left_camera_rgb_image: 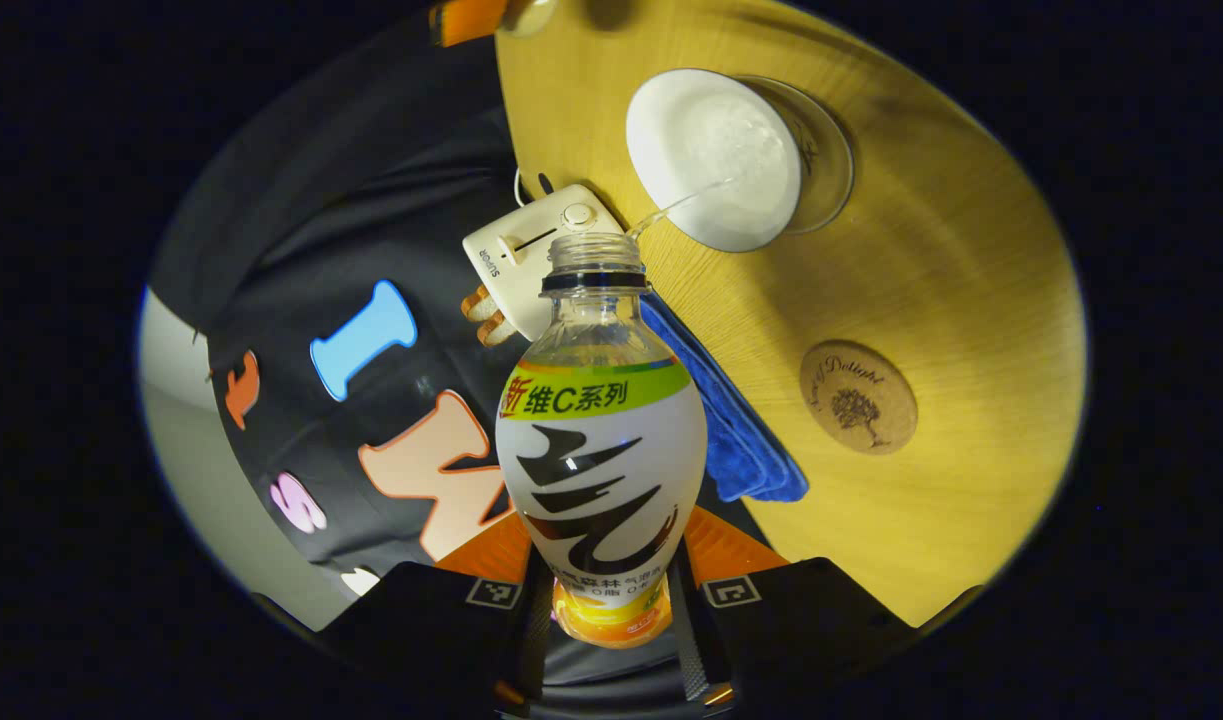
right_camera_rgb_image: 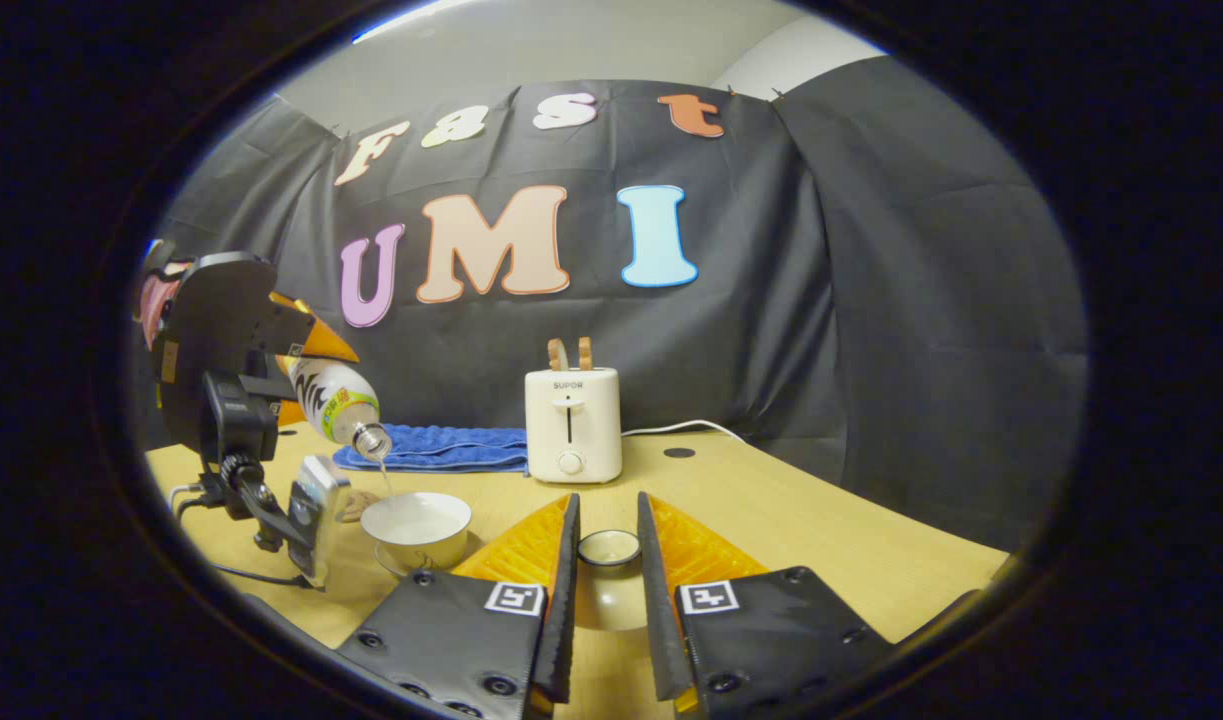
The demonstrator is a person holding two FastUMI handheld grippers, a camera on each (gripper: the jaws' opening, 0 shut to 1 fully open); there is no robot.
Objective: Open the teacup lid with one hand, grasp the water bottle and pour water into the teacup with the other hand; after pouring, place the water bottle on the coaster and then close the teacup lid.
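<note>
- L gripper (left_camera_rgb_image: 611, 600) clamped on bottle (left_camera_rgb_image: 601, 450), lower centre of left gripper view; neck tipped, thin stream running into cup (left_camera_rgb_image: 716, 160) at top centre.
- Coaster (left_camera_rgb_image: 858, 397) bare, right of centre on table (left_camera_rgb_image: 971, 300), apart from cup.
- R gripper (right_camera_rgb_image: 608, 600) bottom centre of right gripper view, fingers closed on lid (right_camera_rgb_image: 609, 575), knob up.
- Same view: cup lower left, bottle above it; toaster (right_camera_rgb_image: 573, 424) and blue towel (right_camera_rgb_image: 441, 447) mid-frame behind.

bottle (left_camera_rgb_image: 601, 440): showing white label, black brush strokes, green band, orange base
teacup (left_camera_rgb_image: 716, 160): looking plain white
coaster (left_camera_rgb_image: 858, 397): showing brown cork, dark tree print
towel (right_camera_rgb_image: 436, 447): showing blue
toaster (right_camera_rgb_image: 572, 424): showing cream white
table (left_camera_rgb_image: 971, 300): showing yellow woodgrain
</note>
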